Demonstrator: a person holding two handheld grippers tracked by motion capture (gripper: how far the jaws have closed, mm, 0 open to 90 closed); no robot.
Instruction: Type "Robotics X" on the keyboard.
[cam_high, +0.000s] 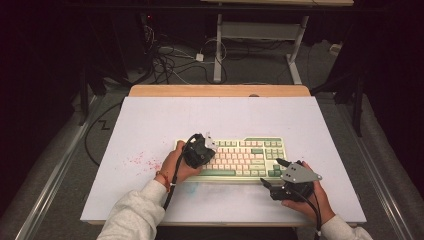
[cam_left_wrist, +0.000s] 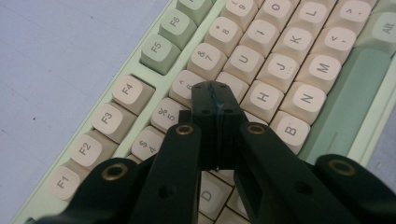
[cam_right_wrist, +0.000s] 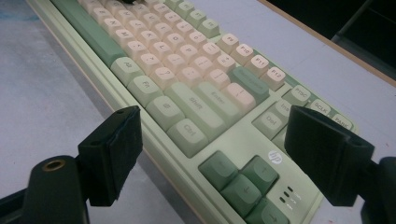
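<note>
Left claw (cam_left_wrist: 215, 100) is seen with its two black jaws pressed together, nothing clamped between them, its joined tip resting over the keys around 6, Y and G of the keyboard (cam_left_wrist: 280, 70); whether the tip actually touches a key cannot be told. Beyond that tip the number row and the F-keys are seen, and to its side the letters H, J, N, B and the long green space bar (cam_left_wrist: 348, 100). In the high view the left claw (cam_high: 206, 145) is held over the left part of the keyboard (cam_high: 250, 157), with the hand (cam_high: 172, 167) behind it.

Right claw (cam_right_wrist: 233, 144) is held with its jaws wide apart and nothing between the pads; the keyboard's right end (cam_right_wrist: 196, 102) is framed between them, with the green arrow keys (cam_right_wrist: 243, 179) nearest and Ctrl, Shift and Enter just past them. In the high view the right claw (cam_high: 274, 175) is seen just beside the keyboard's lower right corner, on the white bench (cam_high: 150, 120), gripped by the right hand (cam_high: 307, 197).

Red specks (cam_high: 140, 161) are scattered on the bench beside the left hand.
</note>
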